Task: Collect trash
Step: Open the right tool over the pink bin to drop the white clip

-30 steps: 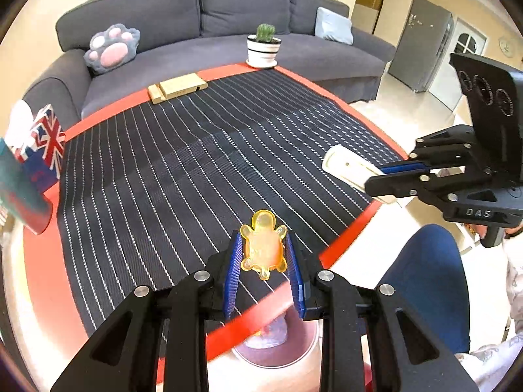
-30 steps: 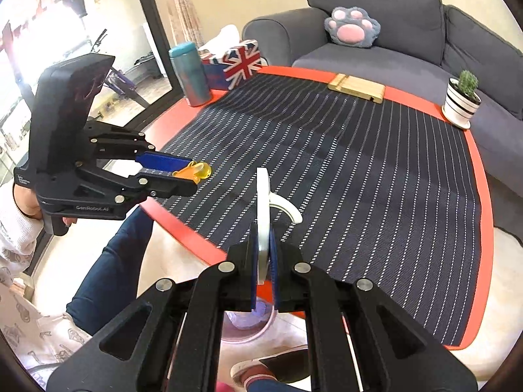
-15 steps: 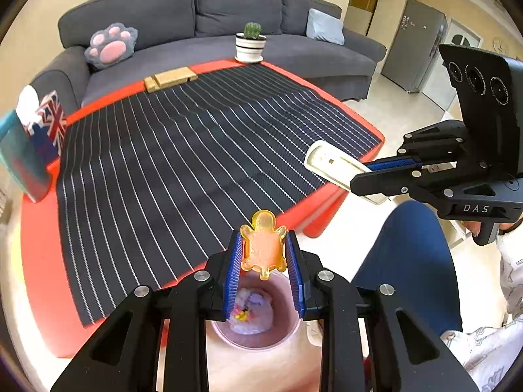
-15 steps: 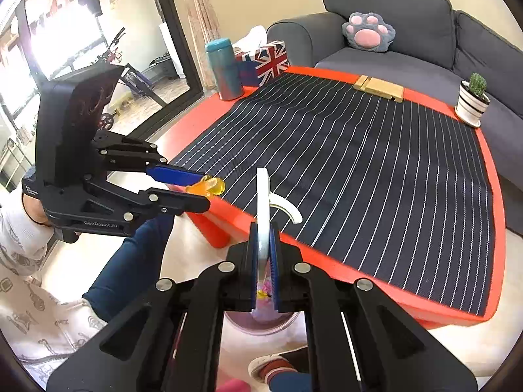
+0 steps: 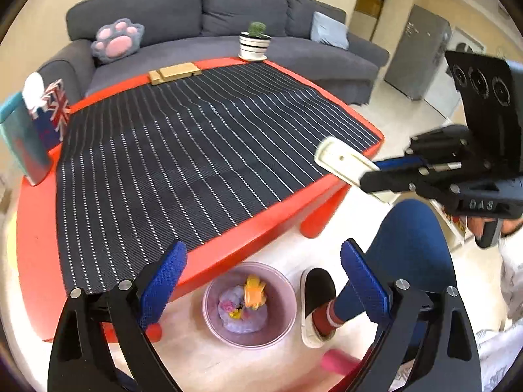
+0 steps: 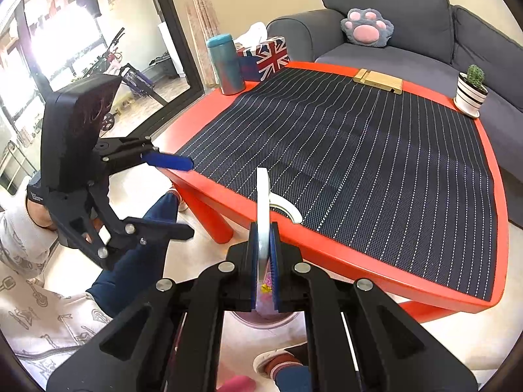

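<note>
My left gripper is open and empty above a pink trash bin on the floor by the red table's front edge. An orange turtle-shaped toy lies in the bin on crumpled trash. My right gripper is shut on a flat white plastic hook piece, held upright above the bin. The right gripper and its white piece also show in the left wrist view, the left gripper in the right wrist view.
The red table carries a black striped mat, wooden blocks, a potted cactus, a teal bottle and a Union Jack tissue box. My leg and slipper are beside the bin. A grey sofa stands behind.
My left gripper opened and dropped the orange turtle toy into the bin. Both grippers pulled back from the table over the bin. The right gripper still holds the white piece.
</note>
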A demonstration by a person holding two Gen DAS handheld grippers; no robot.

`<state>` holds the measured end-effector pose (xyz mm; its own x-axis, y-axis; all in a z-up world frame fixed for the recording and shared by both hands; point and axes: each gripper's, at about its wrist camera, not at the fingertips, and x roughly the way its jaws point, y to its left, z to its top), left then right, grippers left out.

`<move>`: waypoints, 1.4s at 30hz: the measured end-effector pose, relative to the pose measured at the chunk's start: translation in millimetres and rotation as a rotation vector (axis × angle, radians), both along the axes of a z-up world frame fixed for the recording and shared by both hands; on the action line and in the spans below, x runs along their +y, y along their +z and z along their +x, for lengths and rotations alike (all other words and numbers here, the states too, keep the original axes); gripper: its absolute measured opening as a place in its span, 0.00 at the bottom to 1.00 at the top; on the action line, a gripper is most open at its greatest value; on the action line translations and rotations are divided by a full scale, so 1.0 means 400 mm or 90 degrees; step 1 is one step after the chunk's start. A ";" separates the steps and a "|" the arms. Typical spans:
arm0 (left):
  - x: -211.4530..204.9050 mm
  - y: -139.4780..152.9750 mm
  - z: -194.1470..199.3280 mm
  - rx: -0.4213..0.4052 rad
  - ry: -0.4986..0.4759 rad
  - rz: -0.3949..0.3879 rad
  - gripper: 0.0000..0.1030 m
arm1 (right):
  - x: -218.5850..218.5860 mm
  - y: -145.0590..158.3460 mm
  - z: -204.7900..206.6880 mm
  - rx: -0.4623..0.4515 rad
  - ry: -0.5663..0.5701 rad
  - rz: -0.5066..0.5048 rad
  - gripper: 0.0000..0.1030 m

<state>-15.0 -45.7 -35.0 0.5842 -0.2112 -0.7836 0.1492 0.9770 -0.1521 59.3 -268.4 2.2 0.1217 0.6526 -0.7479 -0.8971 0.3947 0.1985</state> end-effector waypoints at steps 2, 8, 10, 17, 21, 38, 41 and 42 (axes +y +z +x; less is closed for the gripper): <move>0.006 0.001 -0.001 -0.001 0.008 0.002 0.92 | 0.000 0.000 -0.001 0.001 0.000 0.001 0.06; 0.013 0.006 -0.006 -0.002 0.016 -0.002 0.92 | 0.000 -0.005 -0.003 0.004 0.000 0.001 0.06; 0.012 0.005 -0.006 -0.001 0.017 -0.002 0.92 | 0.003 -0.007 -0.005 0.005 0.001 0.000 0.06; 0.014 0.010 -0.013 -0.002 0.022 -0.004 0.92 | 0.000 -0.012 -0.007 0.010 0.002 -0.001 0.06; 0.025 0.017 -0.025 -0.007 0.030 -0.004 0.92 | 0.006 -0.014 -0.015 0.011 0.009 -0.004 0.06; 0.096 0.042 -0.066 -0.024 0.074 -0.011 0.92 | 0.080 -0.028 -0.052 0.023 0.064 -0.017 0.06; 0.103 0.046 -0.069 -0.028 0.076 -0.012 0.92 | 0.089 -0.024 -0.058 0.025 0.074 -0.014 0.06; 0.105 0.047 -0.070 -0.029 0.078 -0.011 0.93 | 0.092 -0.022 -0.061 0.024 0.081 -0.012 0.07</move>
<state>-43.0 -3.8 -16.3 0.6421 -0.1497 -0.7519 0.0360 0.9856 -0.1655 34.8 -231.5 -6.5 0.0101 0.6474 -0.7621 -0.9323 0.2818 0.2270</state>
